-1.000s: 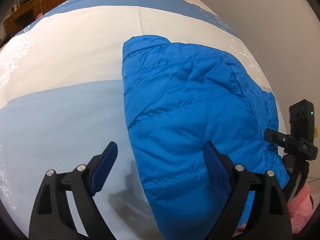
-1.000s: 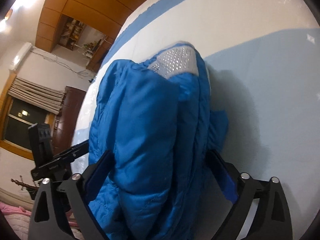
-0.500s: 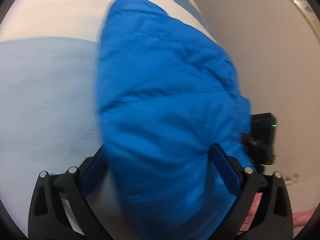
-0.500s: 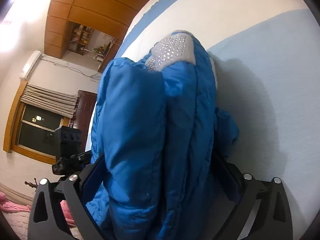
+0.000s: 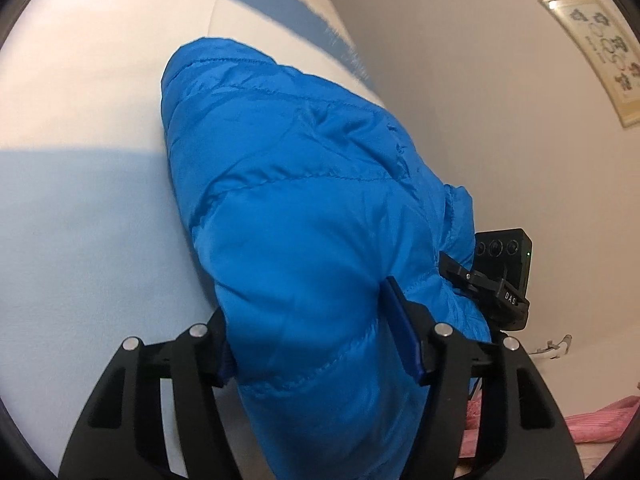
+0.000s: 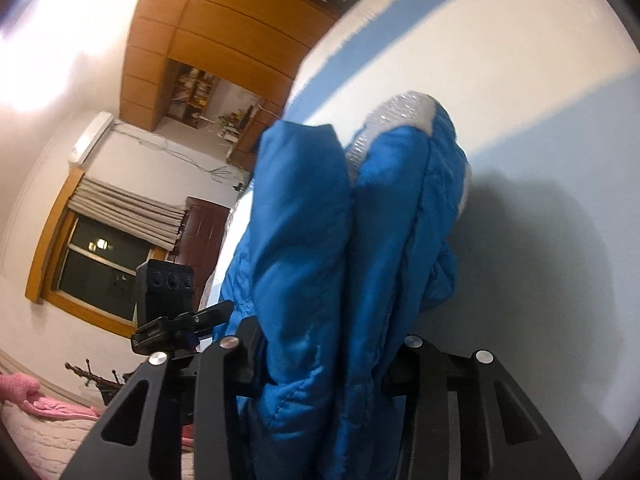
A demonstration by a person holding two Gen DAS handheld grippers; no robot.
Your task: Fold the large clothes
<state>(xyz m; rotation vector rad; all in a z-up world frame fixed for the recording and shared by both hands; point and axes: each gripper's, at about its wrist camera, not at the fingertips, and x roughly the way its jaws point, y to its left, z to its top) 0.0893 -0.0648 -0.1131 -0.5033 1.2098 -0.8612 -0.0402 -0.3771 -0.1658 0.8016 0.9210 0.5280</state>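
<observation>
Blue puffer jacket point(image 5: 304, 216) bunched on the bed point(image 5: 80, 208), over the pale blue and white striped sheet, its near end raised. Left gripper point(image 5: 320, 344): jaws closing, pinching the jacket's near hem. Right gripper point(image 6: 320, 364): jaws closing, clamped on the folded layers, silver lining point(image 6: 400, 112) showing at the far end. Pink blanket point(image 5: 600, 424) near right.

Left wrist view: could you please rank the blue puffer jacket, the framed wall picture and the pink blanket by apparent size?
1. Blue quilted puffer jacket, nearest the camera.
2. Framed wall picture.
3. Pink blanket, only partly in view, so 2 versus 3 is unsure.
</observation>
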